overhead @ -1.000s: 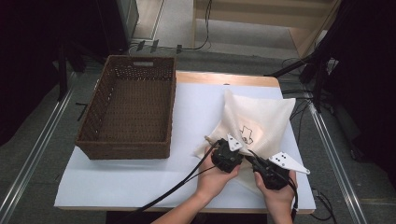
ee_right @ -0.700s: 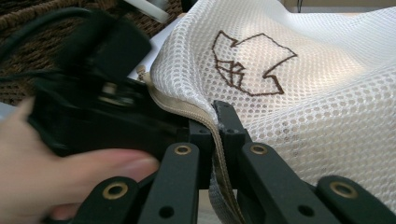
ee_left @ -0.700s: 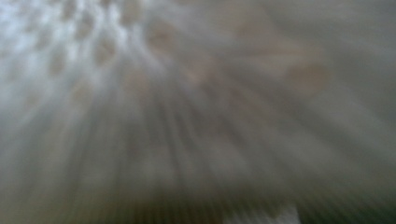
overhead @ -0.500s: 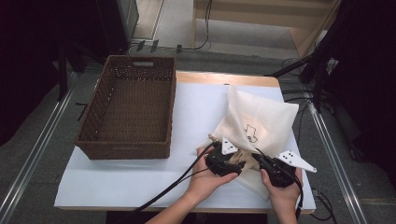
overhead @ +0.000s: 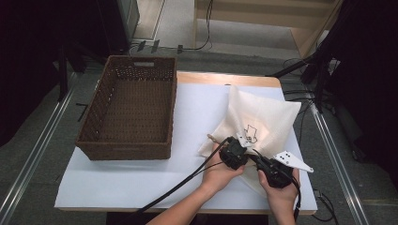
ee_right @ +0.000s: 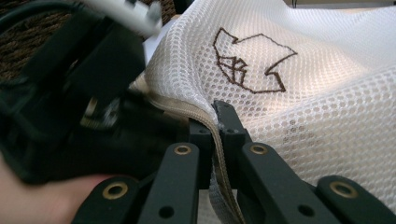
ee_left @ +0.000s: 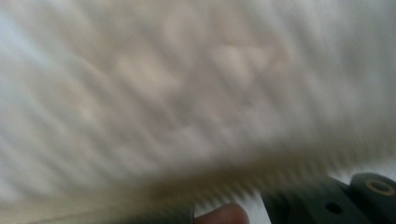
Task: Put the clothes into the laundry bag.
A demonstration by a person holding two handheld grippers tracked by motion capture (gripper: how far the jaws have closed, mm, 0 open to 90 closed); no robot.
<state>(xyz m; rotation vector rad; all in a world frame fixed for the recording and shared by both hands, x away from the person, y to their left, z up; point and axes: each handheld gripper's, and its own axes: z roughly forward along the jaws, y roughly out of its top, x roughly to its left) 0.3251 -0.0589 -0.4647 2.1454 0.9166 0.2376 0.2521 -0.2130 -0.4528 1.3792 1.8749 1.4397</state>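
Work in hand: both claws are handling a white mesh bag (overhead: 263, 119) at its zipper edge; judged step: holding the bag's near edge while the zipper is being worked.
Mesh bag location: lying on the right half of the worktop (overhead: 141, 183), well right of the wicker basket (overhead: 129, 110); its brown embroidered emblem (ee_right: 252, 58) is facing up.
Right claw (ee_right: 215, 122): clenched on the beige zipper tape (ee_right: 219, 154) at the bag's near edge; the jaws are standing tight together with the tape running between them.
Left claw (overhead: 233, 151): sitting at the bag's near-left edge, just beside the right claw; its jaws have just been opening and closing again. The left gripper view is blurred, so whether it is grasping the mesh cannot be told.
Basket: standing open-topped on the left of the worktop, apart from the bag.
Next move, judged: the right claw should be keeping the tape taut while the left claw takes a firm hold on the zipper pull or the opposite edge, then draws along the seam.
Risk: mesh snagging in the jaws.
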